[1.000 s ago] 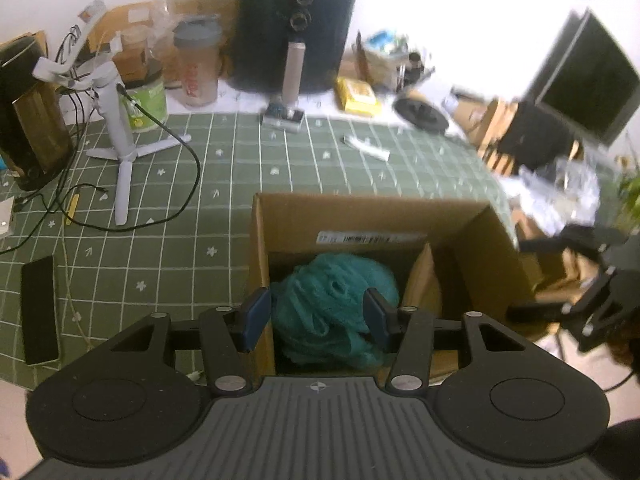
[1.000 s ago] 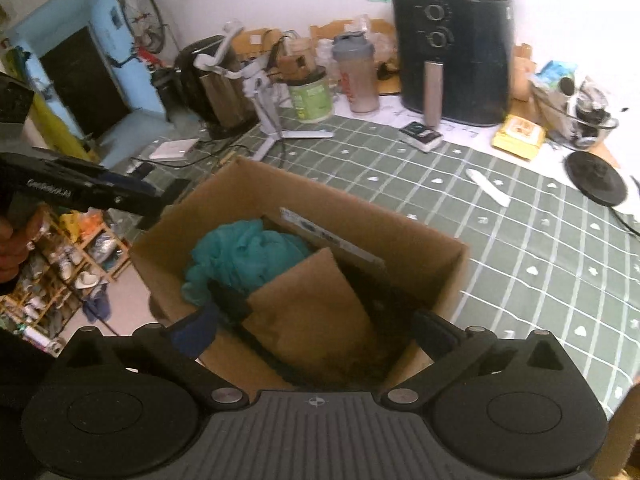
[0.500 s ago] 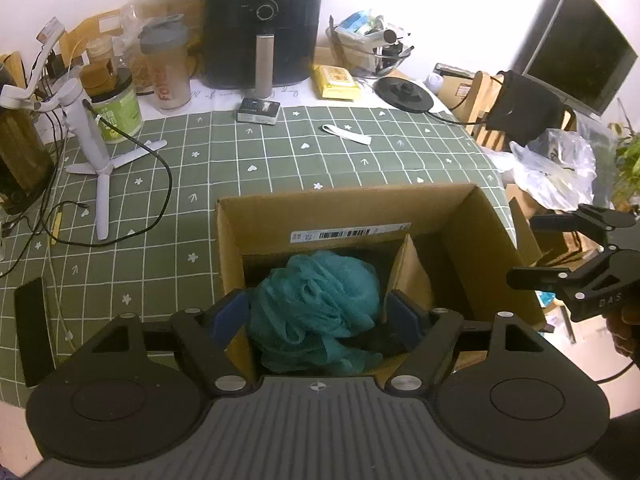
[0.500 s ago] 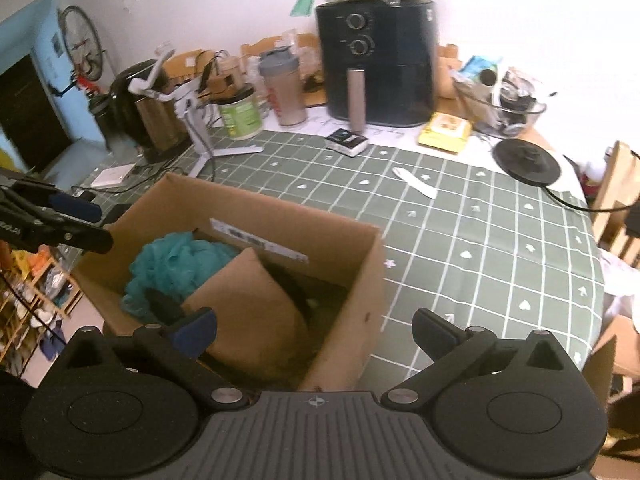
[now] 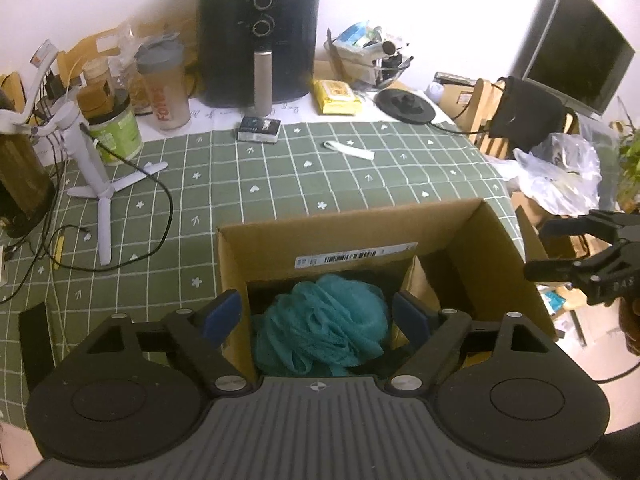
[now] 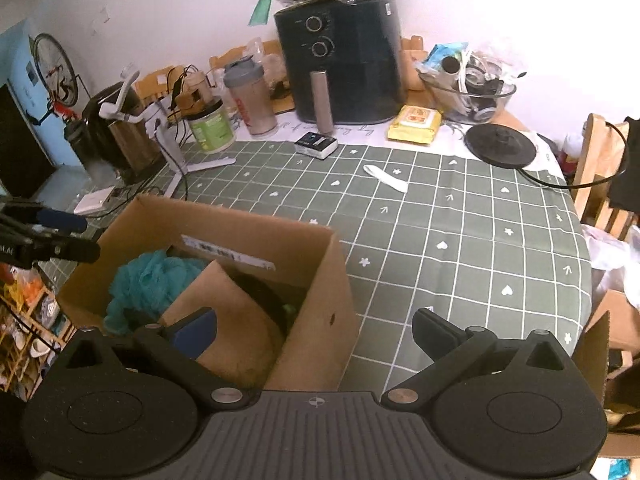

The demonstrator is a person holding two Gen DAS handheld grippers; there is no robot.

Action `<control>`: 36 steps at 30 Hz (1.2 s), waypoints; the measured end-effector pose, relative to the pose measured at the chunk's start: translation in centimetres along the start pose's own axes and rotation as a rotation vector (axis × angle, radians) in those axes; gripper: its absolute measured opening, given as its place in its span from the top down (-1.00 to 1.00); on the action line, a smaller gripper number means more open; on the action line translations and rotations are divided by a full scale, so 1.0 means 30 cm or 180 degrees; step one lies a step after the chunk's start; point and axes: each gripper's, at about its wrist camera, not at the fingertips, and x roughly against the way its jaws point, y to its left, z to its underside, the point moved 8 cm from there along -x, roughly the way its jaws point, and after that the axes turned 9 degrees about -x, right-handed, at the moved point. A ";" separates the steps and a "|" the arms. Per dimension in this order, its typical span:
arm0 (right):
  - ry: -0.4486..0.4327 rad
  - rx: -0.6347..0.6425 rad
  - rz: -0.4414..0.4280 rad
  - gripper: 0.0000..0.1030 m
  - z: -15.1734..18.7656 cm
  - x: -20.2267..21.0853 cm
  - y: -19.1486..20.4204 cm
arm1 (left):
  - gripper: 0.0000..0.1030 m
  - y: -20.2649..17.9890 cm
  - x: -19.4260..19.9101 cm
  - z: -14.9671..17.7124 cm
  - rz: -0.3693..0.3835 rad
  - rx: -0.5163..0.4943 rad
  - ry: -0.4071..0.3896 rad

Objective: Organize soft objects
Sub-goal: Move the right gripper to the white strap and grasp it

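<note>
A teal mesh bath pouf (image 5: 320,322) lies inside an open cardboard box (image 5: 348,232) at the near edge of the table. It also shows in the right wrist view (image 6: 150,280), in the left part of the box (image 6: 320,280), beside a cardboard flap. My left gripper (image 5: 318,316) is open above the box, its fingers wide on either side of the pouf and holding nothing. My right gripper (image 6: 314,326) is open and empty, over the box's right wall. Something dark lies deeper in the box, unclear.
The green checked tablecloth (image 6: 460,220) holds a black air fryer (image 6: 344,60), a shaker bottle (image 6: 250,96), a green tub (image 6: 210,124), a white tripod (image 5: 86,152) with cables, a small dark packet (image 6: 316,145), a yellow pack (image 6: 416,124) and a white strip (image 6: 386,178). Chairs stand to the right.
My left gripper opened wider and drew back up from the pouf, which stays in the box. My right gripper moved right and back, off the box's inside.
</note>
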 end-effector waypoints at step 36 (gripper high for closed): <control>0.0024 0.0173 0.0188 -1.00 -0.304 -0.259 -0.055 | -0.61 0.170 -0.085 -0.139 -0.0056 -0.0205 -0.0380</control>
